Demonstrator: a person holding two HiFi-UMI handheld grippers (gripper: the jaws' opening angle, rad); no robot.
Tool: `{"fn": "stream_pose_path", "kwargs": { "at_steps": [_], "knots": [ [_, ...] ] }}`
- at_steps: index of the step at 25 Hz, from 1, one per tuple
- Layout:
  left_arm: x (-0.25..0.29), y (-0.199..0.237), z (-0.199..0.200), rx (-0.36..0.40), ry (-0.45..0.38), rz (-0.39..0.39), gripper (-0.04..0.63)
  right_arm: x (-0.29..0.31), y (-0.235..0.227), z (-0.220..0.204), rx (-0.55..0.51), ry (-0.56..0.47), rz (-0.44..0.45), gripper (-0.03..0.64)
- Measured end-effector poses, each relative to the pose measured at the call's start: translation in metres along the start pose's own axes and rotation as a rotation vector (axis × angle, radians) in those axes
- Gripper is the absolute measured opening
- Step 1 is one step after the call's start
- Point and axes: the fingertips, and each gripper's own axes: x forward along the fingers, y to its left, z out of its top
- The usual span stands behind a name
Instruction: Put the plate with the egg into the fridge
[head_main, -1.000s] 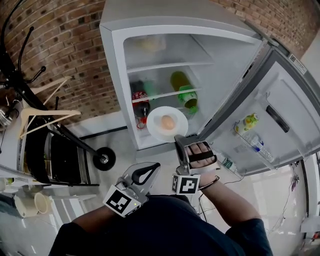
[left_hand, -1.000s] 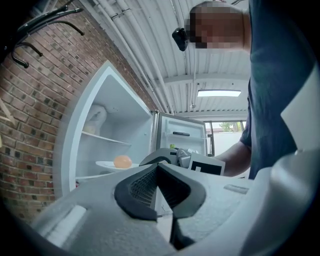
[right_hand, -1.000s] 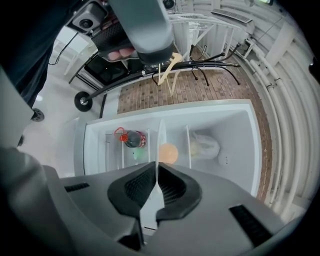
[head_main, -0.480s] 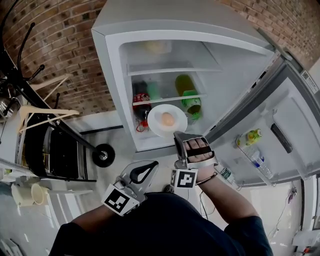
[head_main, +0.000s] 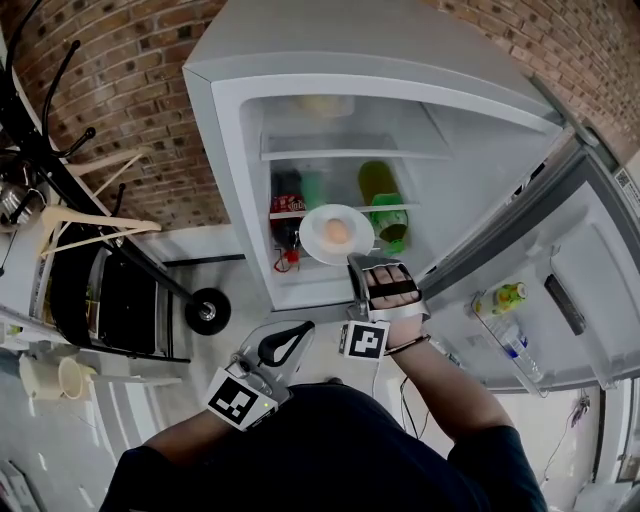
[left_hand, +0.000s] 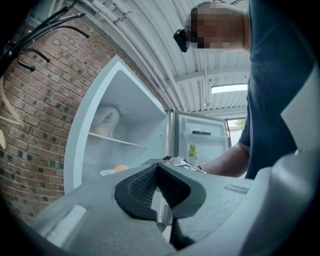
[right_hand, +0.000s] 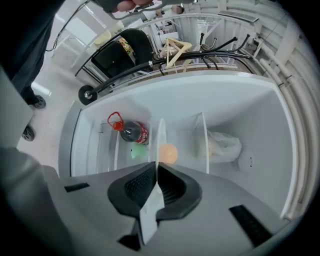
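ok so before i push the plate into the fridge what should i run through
1. Grip: the right gripper is shut on the rim of the plate: ok.
2. Load: the egg sits near the plate's middle, away from the rim: ok.
3. Access: the fridge door is swung wide open: ok.
4. Room inside: a cola bottle and a green bottle take up shelf space. Whether there is a free spot for the plate: cannot tell.
5. Other hand: the left gripper is shut, empty and low by the body, clear of the path: ok.
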Motion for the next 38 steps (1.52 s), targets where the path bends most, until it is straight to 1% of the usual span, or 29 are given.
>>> {"fn": "stream_pose_path", "kwargs": {
  "at_steps": [3,8,11,18,23,28,34,38],
  "knots": [
    [-0.001,0.004,0.001,0.004,-0.001,0.022,0.003,0.015,0.0,0.0,-0.011,-0.005,0.004,0.021],
    [-0.004,0.011,0.001,0.013,0.005,0.057,0.003,0.043,0.01,-0.009,-0.003,0.02,0.038,0.021],
    [-0.009,0.015,-0.001,0.009,0.01,0.084,0.003,0.059,0.01,-0.01,-0.024,0.02,0.036,0.021],
    [-0.017,0.019,-0.003,0.015,0.018,0.122,0.003,0.097,0.014,-0.014,-0.056,0.026,0.065,0.021],
    [-0.021,0.02,-0.007,0.01,0.033,0.138,0.003,0.117,0.013,-0.02,-0.062,0.049,0.092,0.021],
    [-0.023,0.021,-0.008,0.01,0.04,0.15,0.003,0.131,0.008,-0.025,-0.065,0.064,0.1,0.021],
    [-0.025,0.02,-0.009,0.008,0.047,0.159,0.003,0.144,0.012,-0.027,-0.077,0.075,0.111,0.021],
    [-0.026,0.018,-0.011,0.008,0.049,0.16,0.003,0.155,0.015,-0.029,-0.066,0.086,0.129,0.021]
  ]
}}
